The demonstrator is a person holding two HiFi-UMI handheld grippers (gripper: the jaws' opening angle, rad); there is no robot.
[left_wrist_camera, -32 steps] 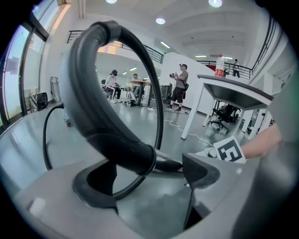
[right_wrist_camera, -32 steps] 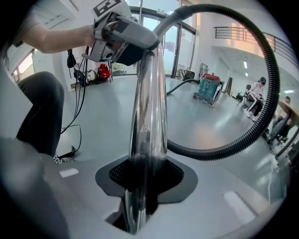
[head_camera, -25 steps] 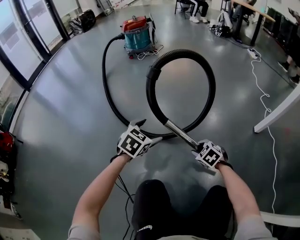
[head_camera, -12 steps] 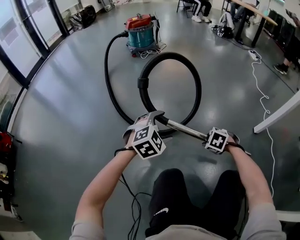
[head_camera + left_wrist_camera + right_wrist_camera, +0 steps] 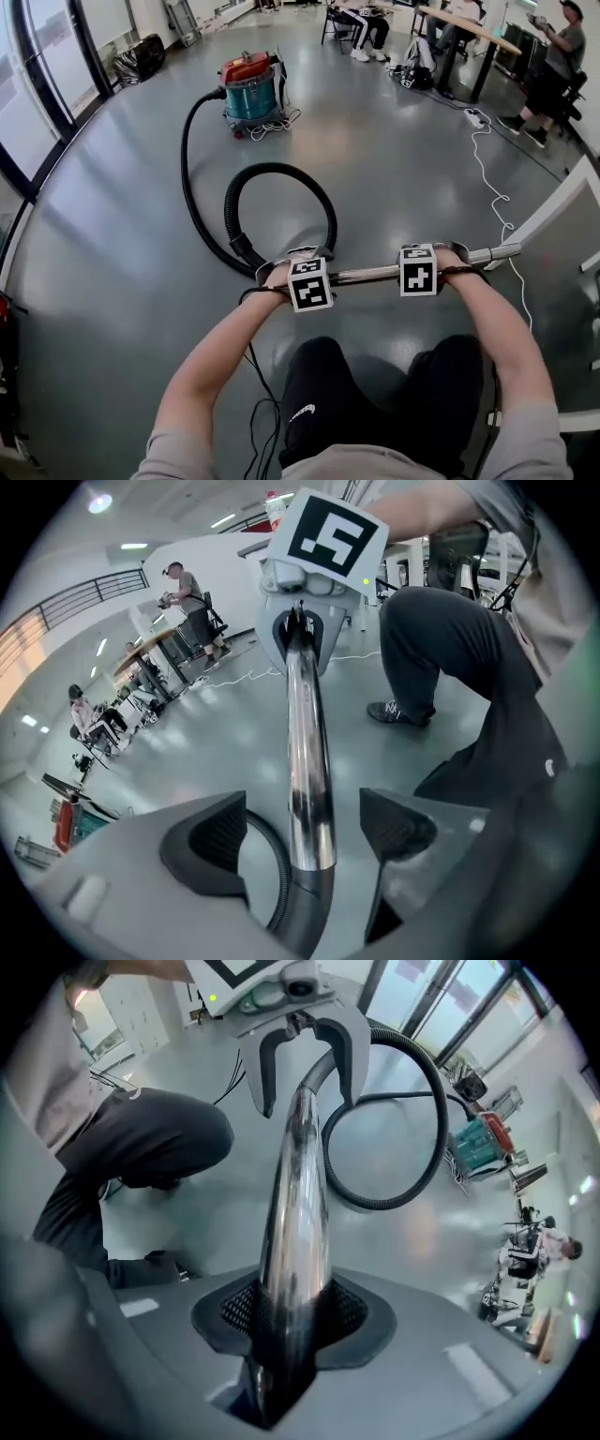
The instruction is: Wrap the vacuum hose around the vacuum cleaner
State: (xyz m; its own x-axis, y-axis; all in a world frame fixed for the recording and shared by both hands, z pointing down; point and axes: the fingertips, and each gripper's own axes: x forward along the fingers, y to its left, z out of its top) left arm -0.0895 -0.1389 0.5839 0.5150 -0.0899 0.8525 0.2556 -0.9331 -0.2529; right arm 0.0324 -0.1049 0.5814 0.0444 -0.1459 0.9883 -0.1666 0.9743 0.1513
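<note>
The teal and red vacuum cleaner (image 5: 251,92) stands far off on the grey floor. Its black hose (image 5: 192,202) runs toward me and curls into a loop (image 5: 281,211) just ahead of my hands. The chrome wand (image 5: 367,274) lies level between both grippers. My left gripper (image 5: 302,270) straddles it near the hose cuff, open, with a gap between each pad (image 5: 211,841) and the wand (image 5: 302,761). My right gripper (image 5: 427,264) is shut on the wand (image 5: 292,1213) further along. The right gripper view shows the hose loop (image 5: 412,1162) and the vacuum cleaner (image 5: 483,1143).
A white cable (image 5: 492,178) snakes over the floor at right, beside a white table frame (image 5: 553,211). People sit at tables (image 5: 450,28) at the back. A thin black cable (image 5: 258,412) lies by my knees. Glass walls (image 5: 37,84) line the left.
The wand has swung from a diagonal to level across my front. The right gripper slid outward along it. The hose loop has tightened and shifted left.
</note>
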